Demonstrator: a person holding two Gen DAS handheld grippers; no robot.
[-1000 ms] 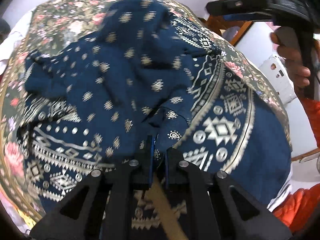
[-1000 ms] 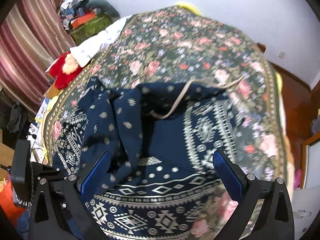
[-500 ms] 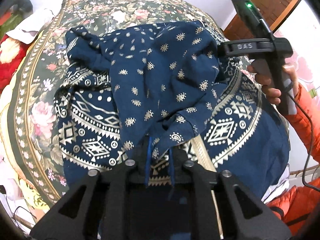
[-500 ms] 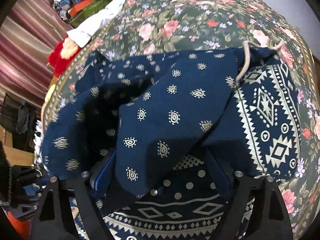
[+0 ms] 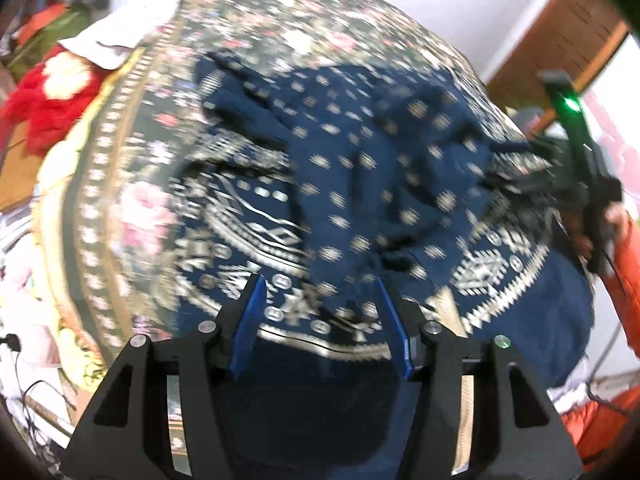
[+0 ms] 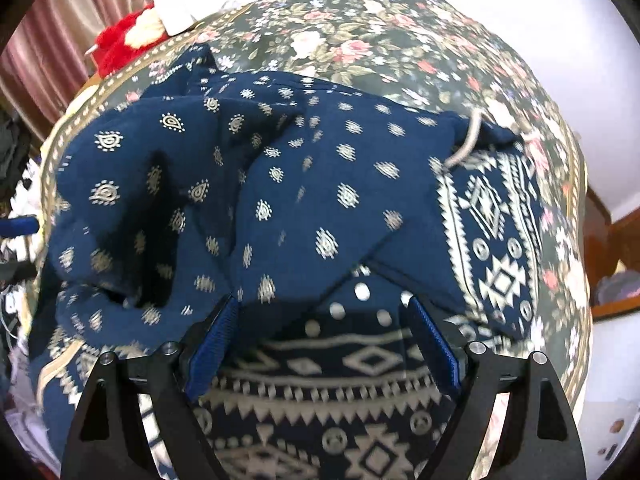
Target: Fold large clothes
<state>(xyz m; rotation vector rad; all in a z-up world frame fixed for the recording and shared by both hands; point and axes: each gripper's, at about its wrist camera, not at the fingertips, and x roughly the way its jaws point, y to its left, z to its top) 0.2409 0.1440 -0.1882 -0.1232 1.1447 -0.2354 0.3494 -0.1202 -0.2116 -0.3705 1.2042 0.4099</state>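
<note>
A navy blue garment with pale gold paisley and geometric borders (image 6: 304,184) lies rumpled on the floral bedspread (image 6: 360,36). The left gripper (image 5: 320,316) is opening above it, nothing pinched. The left view alone shows a hand (image 5: 596,232) in an orange sleeve (image 5: 628,280); the right gripper (image 6: 320,336) stands spread, seemingly clear of the cloth.

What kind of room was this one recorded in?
Most likely a bedroom in a home. The navy patterned garment is spread on a bed with a floral bedspread, a red soft toy lies beside it, and a pink curtain hangs behind.
</note>
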